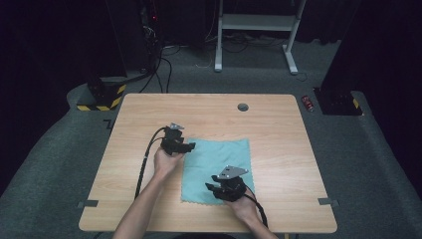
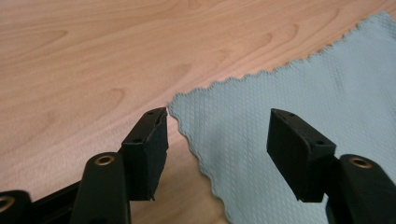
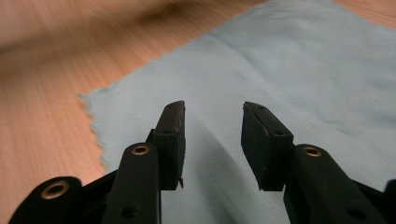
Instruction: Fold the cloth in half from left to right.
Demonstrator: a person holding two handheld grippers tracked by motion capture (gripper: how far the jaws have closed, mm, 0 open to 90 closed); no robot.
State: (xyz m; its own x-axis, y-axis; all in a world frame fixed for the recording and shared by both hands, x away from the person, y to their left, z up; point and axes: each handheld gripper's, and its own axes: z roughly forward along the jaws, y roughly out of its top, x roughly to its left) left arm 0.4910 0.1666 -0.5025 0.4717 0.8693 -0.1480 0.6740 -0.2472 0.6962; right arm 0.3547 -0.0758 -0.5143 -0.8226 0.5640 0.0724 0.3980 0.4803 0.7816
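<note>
Your right gripper (image 3: 212, 109): jaws part-open, empty, over teal cloth (image 3: 289, 70), possibly clear of it. Left gripper (image 2: 219, 116): jaws wide, empty, straddling cloth corner on table (image 2: 93, 56).

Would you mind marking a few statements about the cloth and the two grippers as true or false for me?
1. The teal cloth lies spread flat on the wooden table. True.
2. The left gripper is clamped shut on a corner of the cloth. False: its jaws are open, straddling that corner.
3. The right gripper is open above the cloth. True.
4. The cloth is folded into a small square. False: it lies open in a single layer.
5. The table has a round grommet hole near its far edge. True.
</note>
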